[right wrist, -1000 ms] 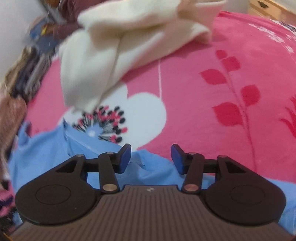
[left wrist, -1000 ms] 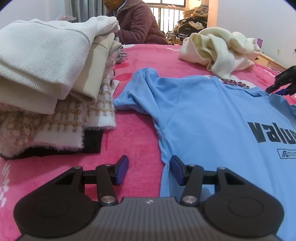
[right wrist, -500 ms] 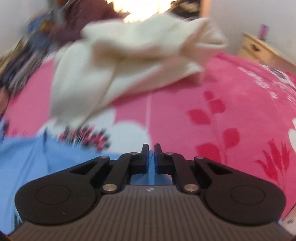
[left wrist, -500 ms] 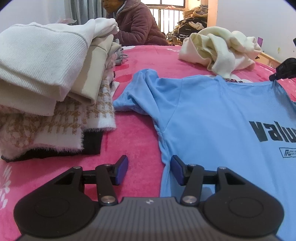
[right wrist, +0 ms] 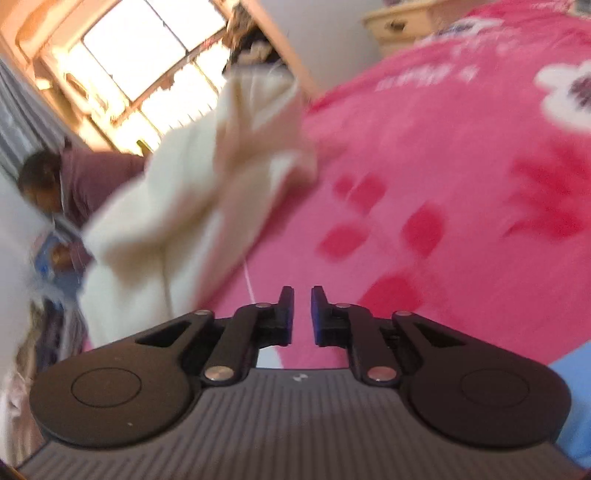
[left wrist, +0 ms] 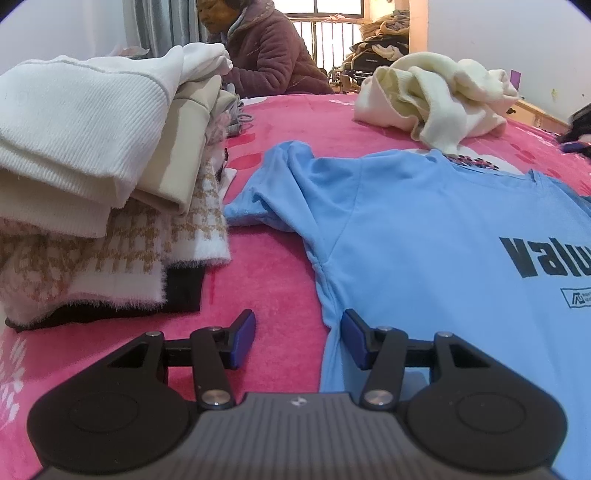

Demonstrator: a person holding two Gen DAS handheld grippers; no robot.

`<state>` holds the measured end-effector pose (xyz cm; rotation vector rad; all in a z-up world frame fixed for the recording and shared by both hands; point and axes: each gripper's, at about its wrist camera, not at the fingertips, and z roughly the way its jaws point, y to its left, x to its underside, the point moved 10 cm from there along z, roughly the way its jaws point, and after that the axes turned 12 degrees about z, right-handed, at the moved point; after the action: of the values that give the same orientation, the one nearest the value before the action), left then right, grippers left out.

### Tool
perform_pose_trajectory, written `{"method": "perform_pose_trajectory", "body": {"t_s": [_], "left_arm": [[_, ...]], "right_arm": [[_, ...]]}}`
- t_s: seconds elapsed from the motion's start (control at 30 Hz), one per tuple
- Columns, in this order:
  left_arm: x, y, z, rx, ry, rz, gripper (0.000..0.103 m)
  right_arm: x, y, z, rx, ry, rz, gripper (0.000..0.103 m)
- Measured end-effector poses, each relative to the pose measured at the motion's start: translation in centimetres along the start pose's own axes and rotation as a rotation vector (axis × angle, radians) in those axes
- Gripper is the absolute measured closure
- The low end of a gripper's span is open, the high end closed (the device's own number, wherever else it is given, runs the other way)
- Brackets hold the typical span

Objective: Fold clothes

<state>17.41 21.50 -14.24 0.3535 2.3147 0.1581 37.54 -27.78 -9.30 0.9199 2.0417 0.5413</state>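
A light blue T-shirt (left wrist: 424,229) with black lettering lies spread flat on the pink floral blanket (left wrist: 280,280). My left gripper (left wrist: 297,332) is open, low over the blanket, its right finger at the shirt's side seam under the sleeve. My right gripper (right wrist: 303,314) is only barely open, a narrow gap between the pads and nothing in it. It is tilted and lifted off the shirt, whose blue edge (right wrist: 576,387) shows at the lower right. In the left wrist view the right gripper (left wrist: 576,129) is a dark blur at the far right.
A stack of folded clothes (left wrist: 92,166) rises at the left, close to the shirt's sleeve. A crumpled cream sweater (left wrist: 436,99) lies beyond the collar, also (right wrist: 192,206). A person (left wrist: 266,55) sits behind the bed. Wooden furniture (right wrist: 399,26) stands past the far edge.
The right gripper shut on the shirt's collar edge, tugged it, then let go, lifted and rolled sideways. The collar now lies flatter. The left gripper stayed put.
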Motion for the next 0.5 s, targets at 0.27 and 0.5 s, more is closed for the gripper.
{"method": "perform_pose_trajectory", "body": {"t_s": [0.27,0.5], "left_arm": [[-0.6,0.7,-1.4,-0.018,-0.004,-0.020,0.048],[-1.0,1.0,-5.1,-0.092,-0.007,-0.019,0.048]], "right_arm": [[-3.4,-5.1,-13.6,0.141,0.020,-0.136,0.047],[-2.6,-12.1,-16.8,0.220,0.066,-0.145,0.040]]}}
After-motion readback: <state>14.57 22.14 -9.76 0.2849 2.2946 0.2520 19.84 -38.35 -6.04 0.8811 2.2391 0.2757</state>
